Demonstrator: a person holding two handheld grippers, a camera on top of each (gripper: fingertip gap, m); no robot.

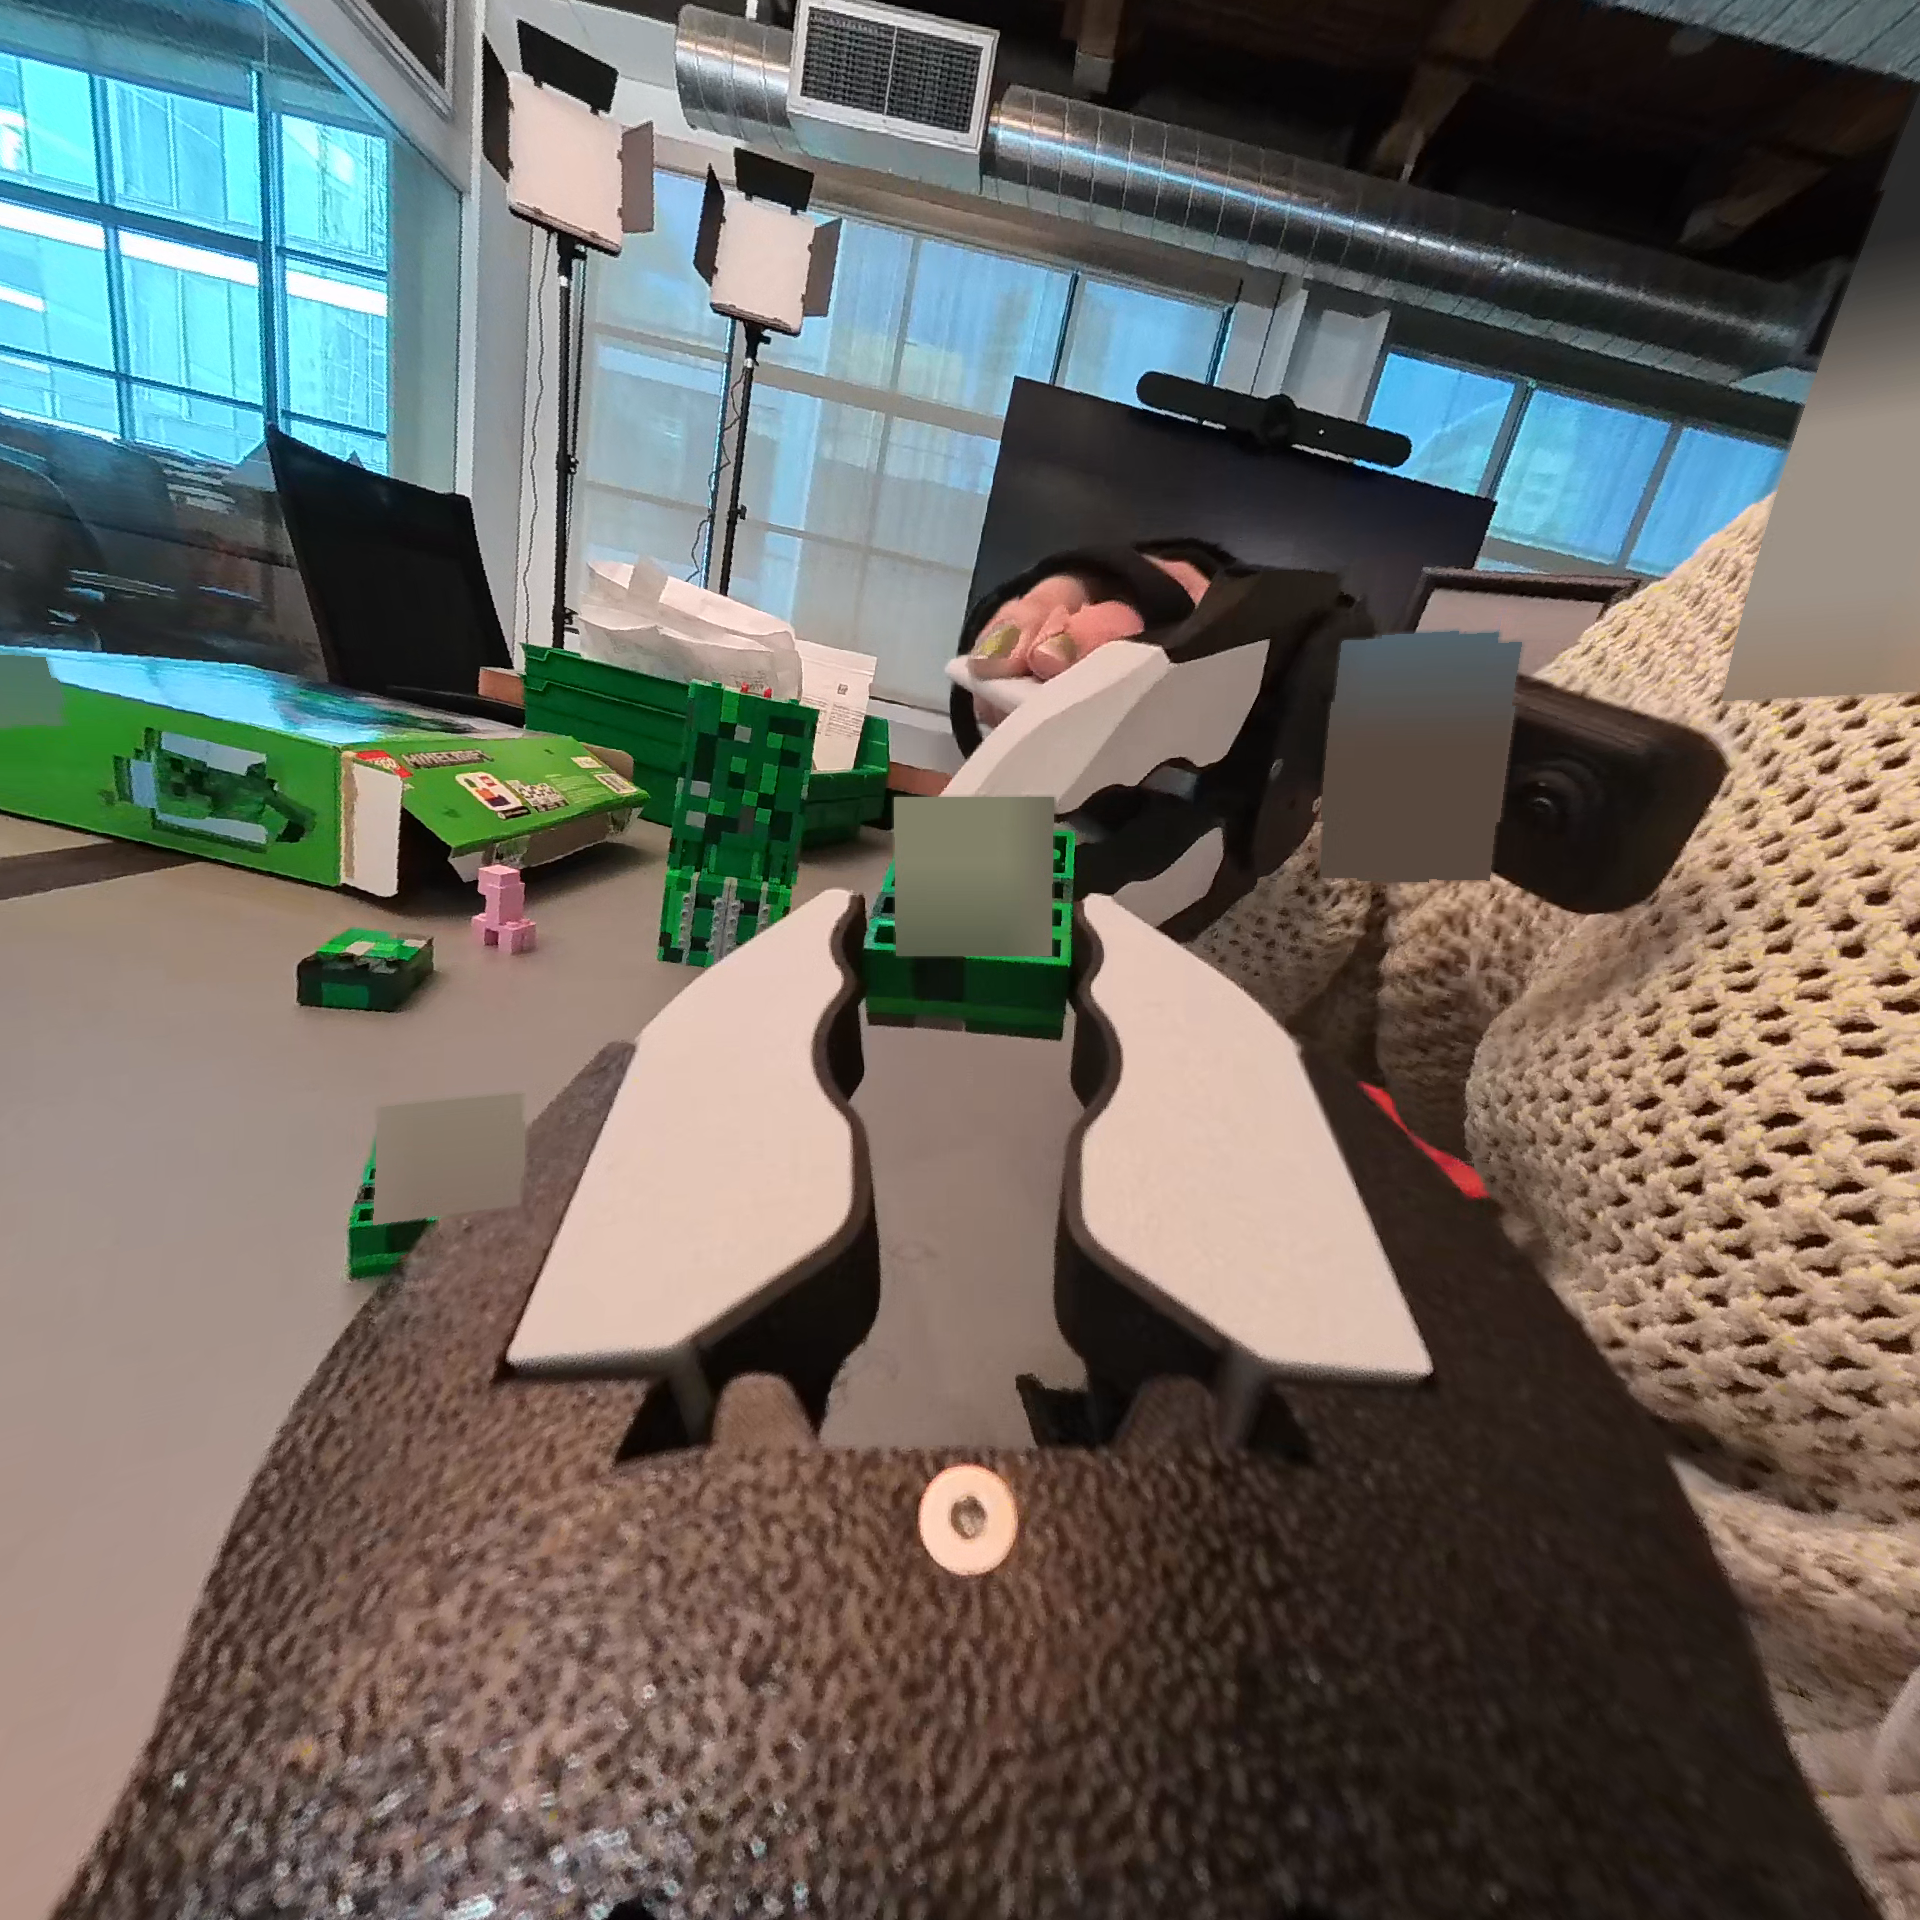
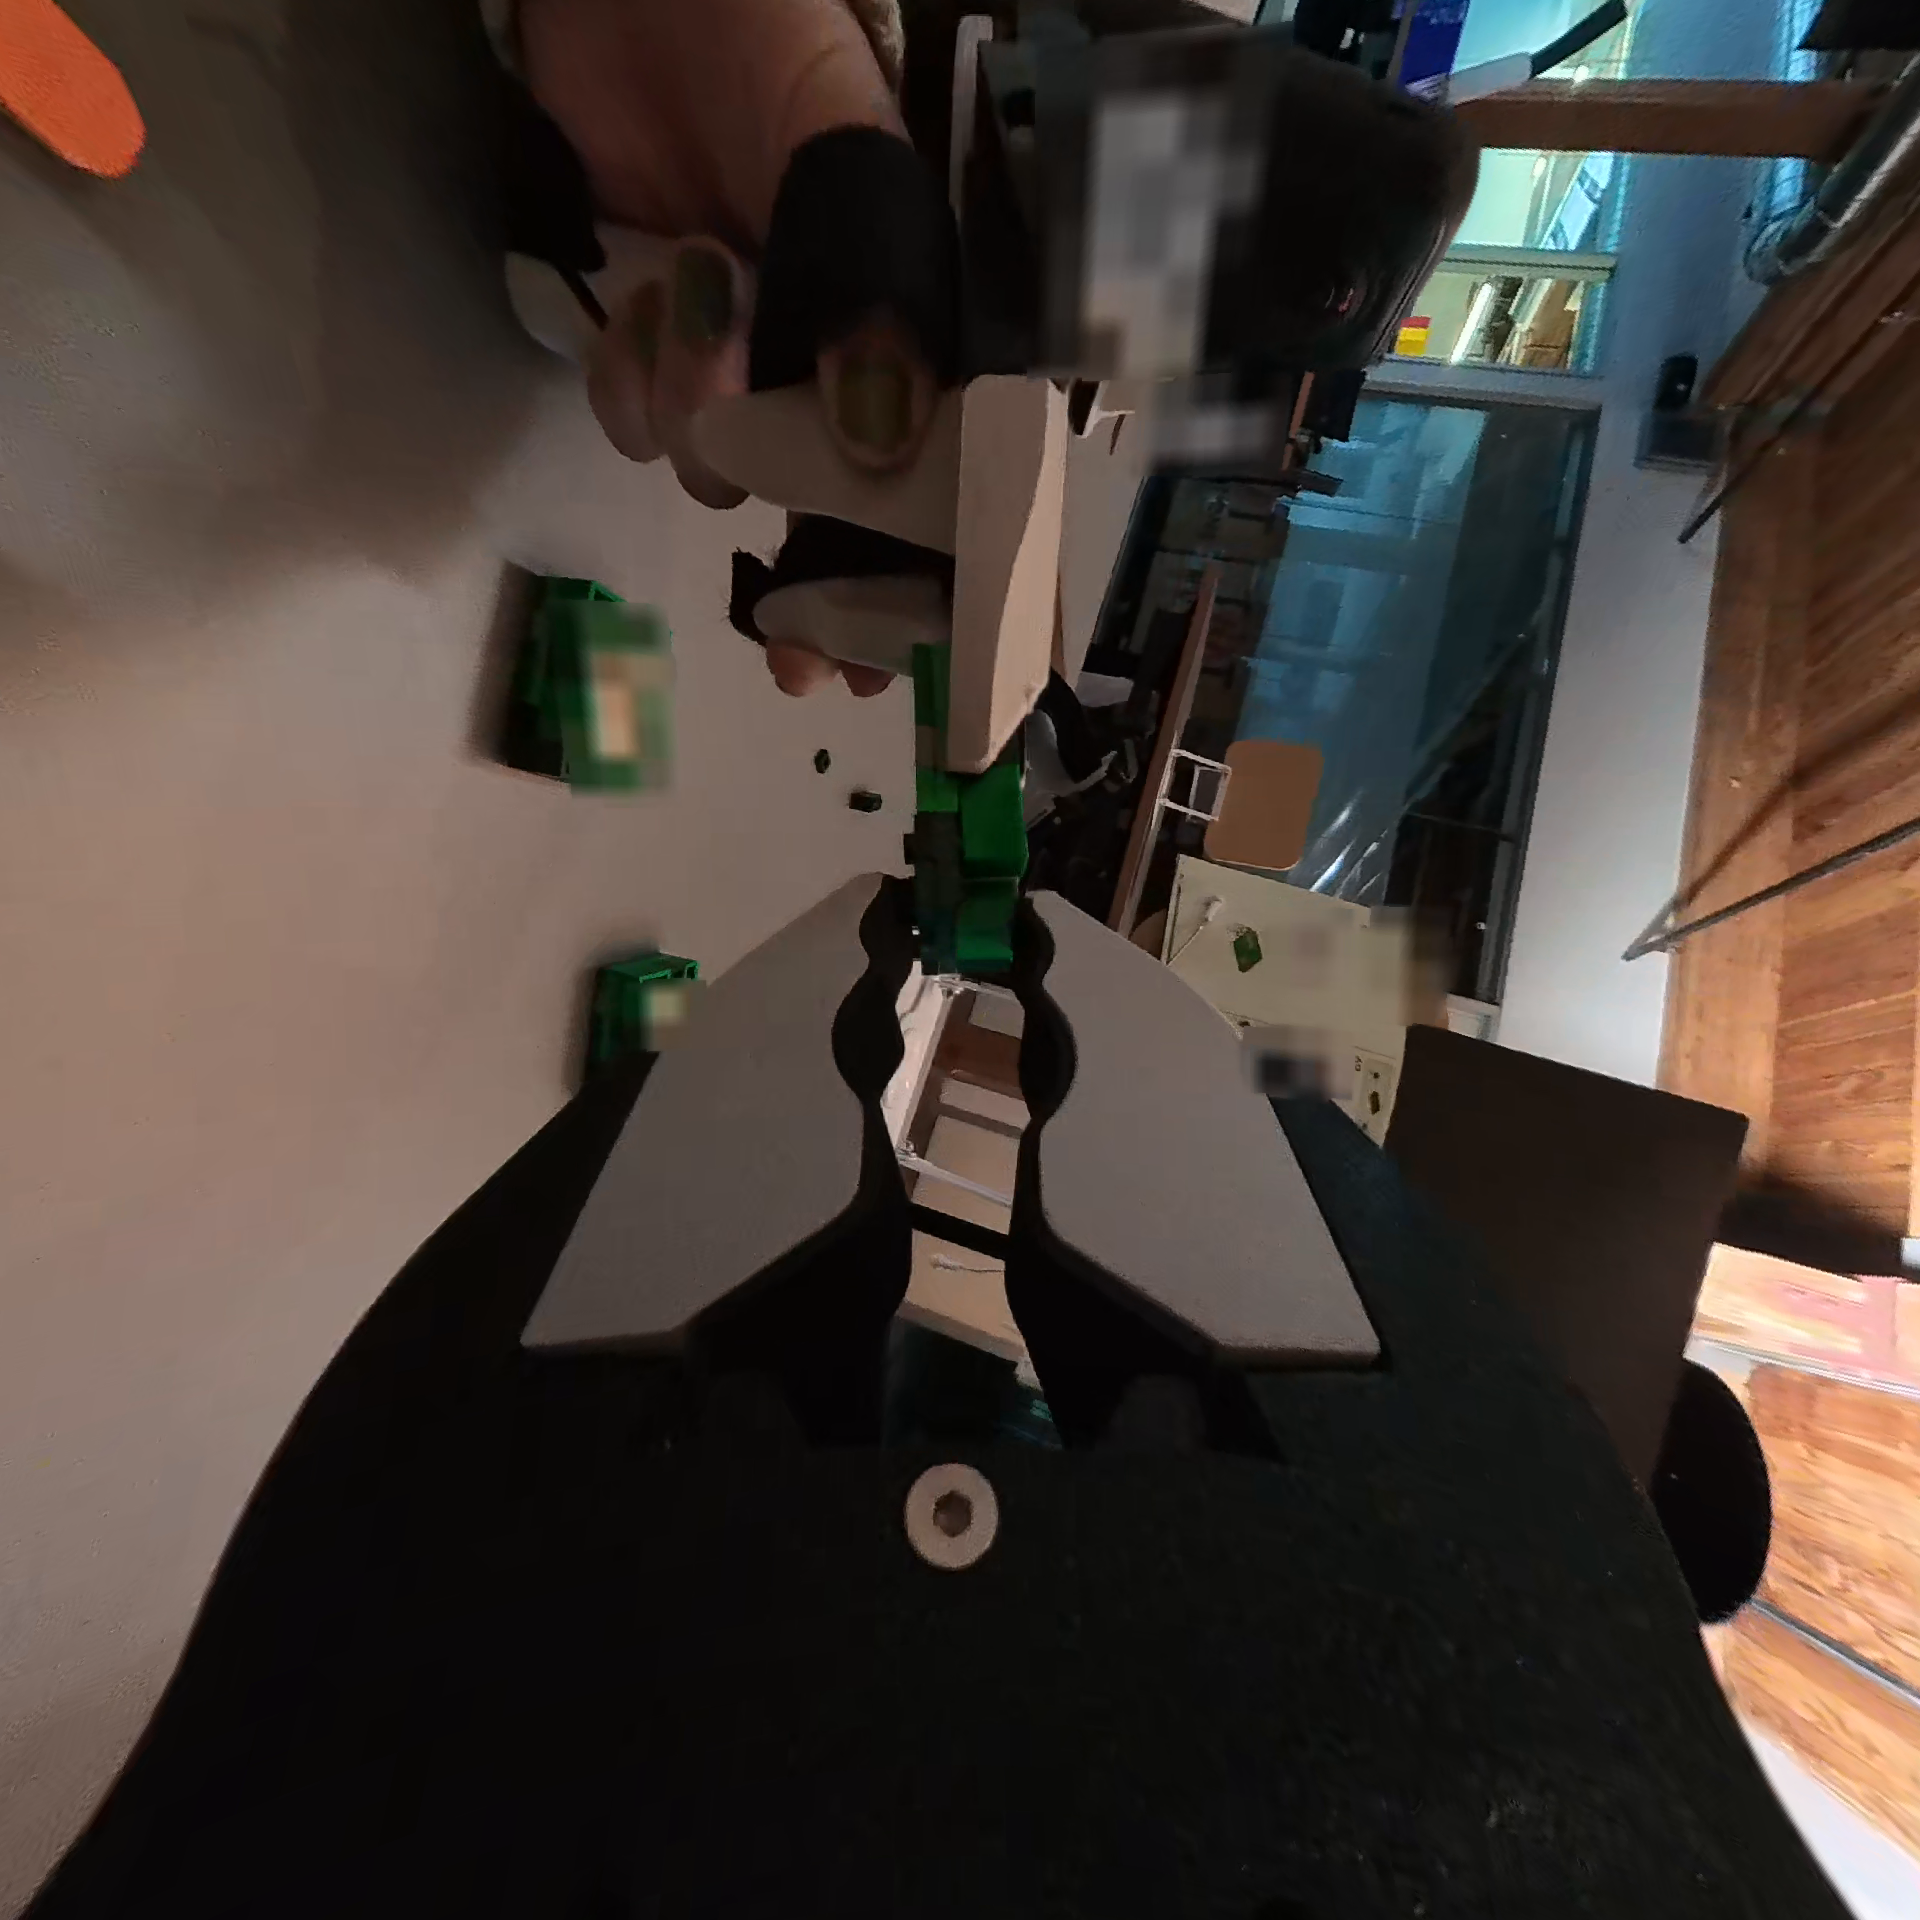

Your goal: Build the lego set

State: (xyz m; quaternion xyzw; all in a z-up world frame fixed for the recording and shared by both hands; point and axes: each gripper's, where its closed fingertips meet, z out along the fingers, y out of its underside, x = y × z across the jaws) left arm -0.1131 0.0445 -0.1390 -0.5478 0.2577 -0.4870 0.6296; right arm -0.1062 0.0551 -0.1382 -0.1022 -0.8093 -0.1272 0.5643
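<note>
My left gripper is shut on a green and black Lego block and holds it just above the grey table. My right gripper is shut on the same block from the far side. It shows in the left wrist view as white fingers reaching in from the upper right. One left finger shows in the right wrist view, pressed on the block. A tall green Lego body stands upright behind the block.
On the table lie a small dark green piece, a pink Lego figure, a green piece at the lower left, the open green set box and green trays. A knitted sleeve fills the right. The grippers are tip to tip, or close to it.
</note>
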